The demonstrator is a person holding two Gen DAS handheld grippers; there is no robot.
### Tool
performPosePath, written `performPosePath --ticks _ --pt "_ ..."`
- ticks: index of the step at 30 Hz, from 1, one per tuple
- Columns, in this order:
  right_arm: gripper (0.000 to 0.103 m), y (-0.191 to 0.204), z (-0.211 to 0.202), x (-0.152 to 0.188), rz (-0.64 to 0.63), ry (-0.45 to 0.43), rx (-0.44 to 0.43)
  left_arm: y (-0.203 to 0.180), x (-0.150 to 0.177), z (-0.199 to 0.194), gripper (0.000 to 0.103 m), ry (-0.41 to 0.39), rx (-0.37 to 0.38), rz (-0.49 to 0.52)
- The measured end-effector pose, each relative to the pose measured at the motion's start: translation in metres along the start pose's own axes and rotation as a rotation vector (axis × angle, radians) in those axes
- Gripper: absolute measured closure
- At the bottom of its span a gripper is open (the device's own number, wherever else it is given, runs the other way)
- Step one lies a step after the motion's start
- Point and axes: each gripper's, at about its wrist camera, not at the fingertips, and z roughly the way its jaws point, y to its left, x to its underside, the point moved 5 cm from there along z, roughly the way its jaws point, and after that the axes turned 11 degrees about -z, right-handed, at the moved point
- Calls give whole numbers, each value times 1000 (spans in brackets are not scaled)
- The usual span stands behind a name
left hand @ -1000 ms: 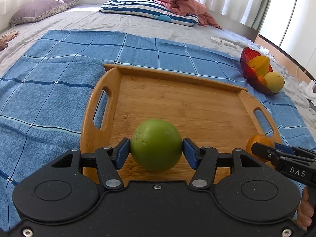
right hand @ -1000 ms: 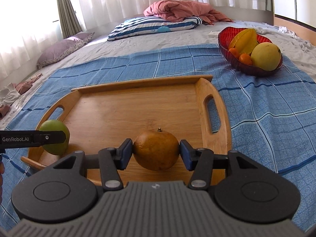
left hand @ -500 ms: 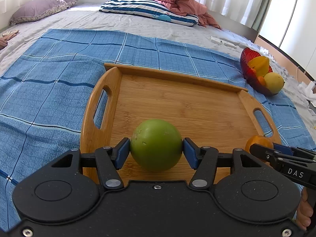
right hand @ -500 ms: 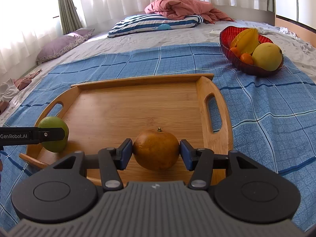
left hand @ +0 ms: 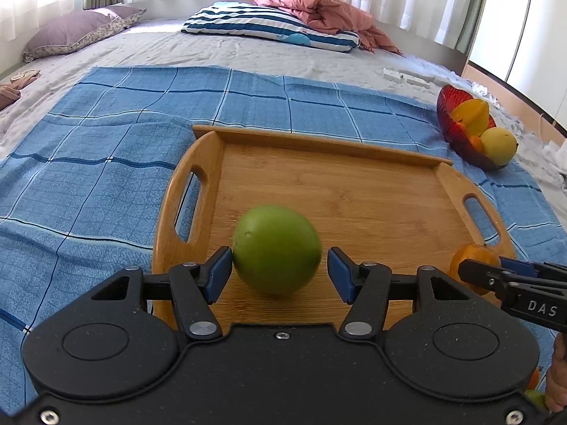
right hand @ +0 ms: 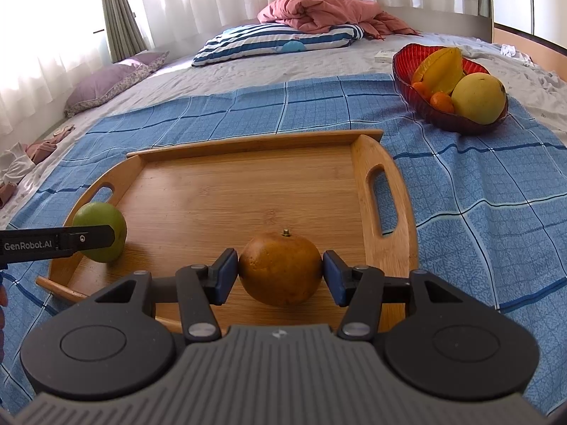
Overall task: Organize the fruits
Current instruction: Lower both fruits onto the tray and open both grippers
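A green round fruit (left hand: 276, 249) rests on the near left part of the wooden tray (left hand: 329, 184). My left gripper (left hand: 280, 272) straddles it with the jaws slightly apart; a small gap shows at the right pad. An orange (right hand: 280, 267) sits on the near right part of the tray (right hand: 248, 191). My right gripper (right hand: 280, 276) is around the orange, its pads at or just off the skin. Each gripper shows at the edge of the other view, with the green fruit (right hand: 101, 232) and orange (left hand: 475, 253) beside it.
The tray lies on a blue checked cloth (right hand: 460, 184) on a bed. A red glass bowl (right hand: 448, 86) with a starfruit, a yellow fruit and small oranges stands to the right back. Pillows and a pink blanket (left hand: 319, 5) lie far behind.
My left gripper has opened a little and the green fruit now rests on the tray. My right gripper's pads have loosened slightly around the orange.
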Motion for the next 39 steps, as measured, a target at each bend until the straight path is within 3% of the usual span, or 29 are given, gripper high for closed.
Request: performPosePath --ticks 8,16,19,39 --pt "44 3 -12 -9 -15 -42 -9 3 0 1 46 2 2 -14" --pt "43 8 -17 -8 -23 -50 -8 4 3 -1 36 4 15 -18" --pt "34 7 -20 -8 -16 -55 -9 4 5 -3 32 3 22 -19" --pt "12 13 -63 8 -35 -155 3 4 29 -67 9 -67 130 -4"
